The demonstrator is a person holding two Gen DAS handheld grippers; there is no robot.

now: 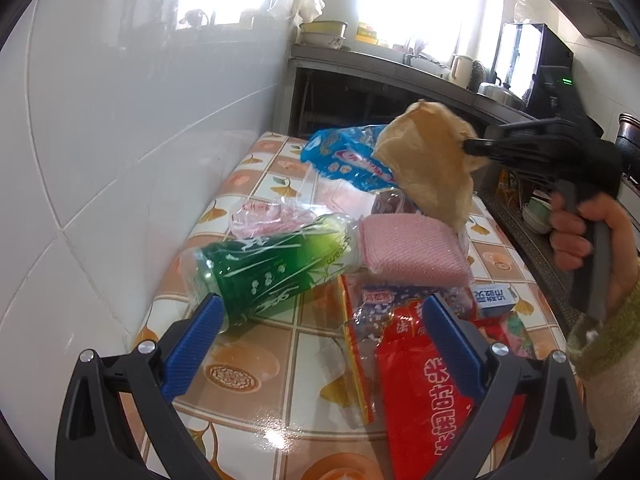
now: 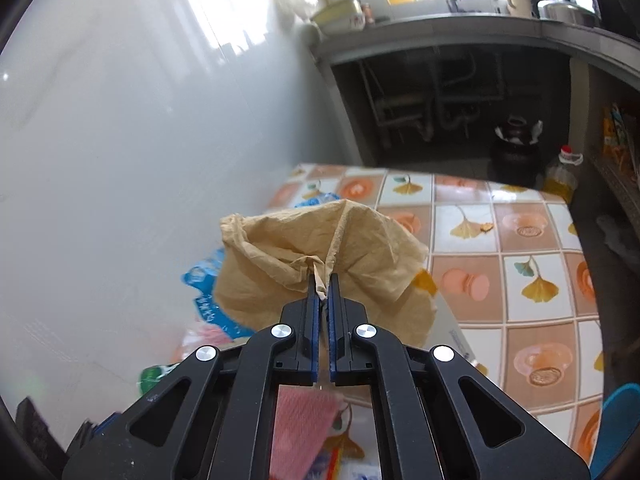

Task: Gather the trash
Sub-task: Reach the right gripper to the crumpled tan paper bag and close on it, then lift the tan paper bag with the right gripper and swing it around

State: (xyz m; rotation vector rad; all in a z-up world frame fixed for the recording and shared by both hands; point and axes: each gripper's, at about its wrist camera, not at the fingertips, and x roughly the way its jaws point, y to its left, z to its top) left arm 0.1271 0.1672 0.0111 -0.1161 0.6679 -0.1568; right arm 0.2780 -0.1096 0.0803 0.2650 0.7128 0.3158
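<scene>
I see the crumpled tan paper napkin [image 2: 320, 256] pinched by a twisted fold between the blue pads of my right hand-held gripper [image 2: 324, 280], whose jaws are closed tight on it. The napkin fans out ahead of the fingertips and hangs in the air above the table [image 2: 520, 320], clear of the tiled-pattern cloth. From the left wrist view it floats over a blue snack wrapper [image 1: 344, 156] and a pink scouring pad [image 1: 412, 248], with the person's hand [image 1: 576, 236] squeezing the right gripper's handle. My left hand-held gripper [image 1: 320, 320] stands wide open and holds nothing; its left finger lies beside a green plastic bottle [image 1: 272, 272] lying on its side, its right finger above a red food packet [image 1: 424, 392]. A small blue-and-white box [image 1: 494, 298] sits just beyond that packet.
</scene>
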